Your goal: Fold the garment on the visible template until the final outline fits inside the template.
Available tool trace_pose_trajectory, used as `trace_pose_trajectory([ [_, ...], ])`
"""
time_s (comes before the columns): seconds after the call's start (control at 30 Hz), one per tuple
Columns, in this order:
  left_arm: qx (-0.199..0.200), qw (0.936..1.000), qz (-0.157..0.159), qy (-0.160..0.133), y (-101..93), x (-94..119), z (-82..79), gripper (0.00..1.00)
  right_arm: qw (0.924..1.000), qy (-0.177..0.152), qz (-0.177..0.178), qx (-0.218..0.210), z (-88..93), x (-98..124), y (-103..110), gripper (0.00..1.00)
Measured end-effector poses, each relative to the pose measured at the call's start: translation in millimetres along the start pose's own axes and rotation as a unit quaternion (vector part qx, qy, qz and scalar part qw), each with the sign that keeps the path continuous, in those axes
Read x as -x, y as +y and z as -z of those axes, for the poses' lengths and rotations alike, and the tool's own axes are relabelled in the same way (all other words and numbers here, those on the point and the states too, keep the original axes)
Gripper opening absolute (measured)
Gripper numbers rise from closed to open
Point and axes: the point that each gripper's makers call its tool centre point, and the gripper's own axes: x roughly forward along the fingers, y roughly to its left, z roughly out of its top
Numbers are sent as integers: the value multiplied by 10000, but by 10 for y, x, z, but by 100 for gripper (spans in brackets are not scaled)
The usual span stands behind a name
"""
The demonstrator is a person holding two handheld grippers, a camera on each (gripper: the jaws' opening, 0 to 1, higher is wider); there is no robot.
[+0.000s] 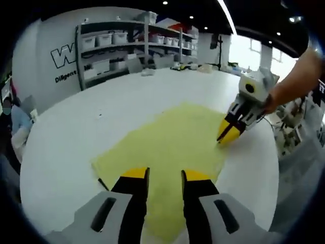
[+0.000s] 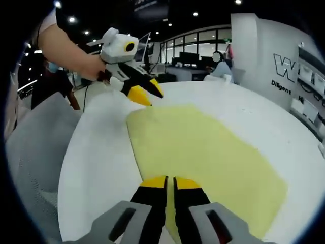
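A pale yellow garment (image 1: 172, 147) lies flat on a round white table (image 1: 101, 112). In the left gripper view my left gripper (image 1: 165, 177) hovers open over the garment's near edge, nothing between its jaws. My right gripper (image 1: 225, 136) comes in from the right with its tips low at the garment's right edge. In the right gripper view the garment (image 2: 203, 152) spreads ahead. There my right gripper (image 2: 169, 183) has its jaws nearly together over the cloth's edge, pinching it. The left gripper (image 2: 146, 92) hangs above the garment's far corner, held by a hand.
A short dark mark (image 1: 103, 184) sits on the table by the garment's left corner. Shelves with bins (image 1: 127, 40) stand behind the table. A grey mesh chair (image 2: 35, 152) is beside the table's rim. A person's arm (image 1: 299, 76) reaches in from the right.
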Motion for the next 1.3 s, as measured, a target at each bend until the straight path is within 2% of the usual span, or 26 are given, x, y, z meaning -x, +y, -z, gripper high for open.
trace_pose_trajectory([
  [0.2, -235, 9983, 503, 165, -477, -451, 77, 25, 10000, -29, -32, 34, -37, -123, 40, 0],
  [0.4, -315, 9970, 643, 289, -608, -578, 179, 23, 9995, -43, -174, 272, -46, -245, 151, 0],
  [0.5, -468, 9958, 671, 417, -625, -584, 281, 22, 9989, -1, -235, 415, -22, -290, 205, 0],
  [0.57, -529, 9960, 638, 323, -604, -573, 272, 22, 9986, 51, -287, 434, 55, -306, 220, 0],
  [0.6, -528, 9961, 625, 315, -594, -571, 270, 21, 9987, -123, -269, 418, 13, -294, 212, 0],
  [0.73, -656, 9958, 587, 251, -570, -494, 313, 22, 9990, -80, -227, 381, 78, -213, 168, 0],
  [1.07, -376, 9982, 447, 137, -393, -191, 514, 26, 9997, -50, 0, 254, 263, 48, 33, 3],
  [1.3, -213, 9991, 292, 221, -242, -25, 619, 23, 9997, 31, 216, 102, 449, 308, -105, 4],
])
